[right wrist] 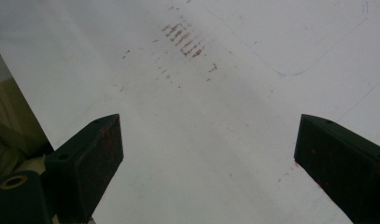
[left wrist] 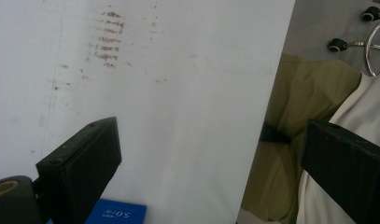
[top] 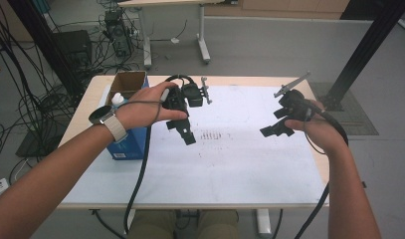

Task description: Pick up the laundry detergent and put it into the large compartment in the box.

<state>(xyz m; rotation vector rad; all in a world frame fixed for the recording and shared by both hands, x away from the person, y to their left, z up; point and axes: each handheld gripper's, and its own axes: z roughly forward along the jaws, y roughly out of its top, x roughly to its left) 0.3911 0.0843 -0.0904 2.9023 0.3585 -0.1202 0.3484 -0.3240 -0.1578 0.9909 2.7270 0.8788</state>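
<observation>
**Both grippers raised over white tabletop, nothing held**

Room: grey floor, tangled cables and dark equipment at the far left, a second table [top: 175,30] beyond the far edge. The tabletop [top: 240,169] has a white top with a wood-coloured rim at its far edge; a patch of brownish smudge marks [top: 212,134] sits near its centre.

Left gripper [top: 185,133]: fingers [left wrist: 85,158] spread wide apart, nothing between them. In the left gripper view they frame bare white surface and the near edge of the tabletop, with the person's olive trousers [left wrist: 313,93] past that edge. The gripper hangs above the tabletop, just left of the smudge marks, on the far-left half. The left hand [top: 148,107] wraps its body; a watch [top: 101,117] with a pale strap sits on the wrist. Its cable [top: 140,169] drops over the near edge.

Right gripper [top: 275,130]: fingers [right wrist: 92,158] also spread wide, empty. In the right gripper view they look down on white surface with the smudge marks ahead. It hangs above the right half of the tabletop, well apart from the left gripper. The right hand [top: 314,127] holds it from the right edge side.

Nearest things: an open cardboard box [top: 128,84] at the far-left corner, a blue carton [top: 128,144] just nearer along the left edge, and a white-capped bottle [top: 118,99] between them. The left hand is just beside these; neither gripper touches them.
</observation>
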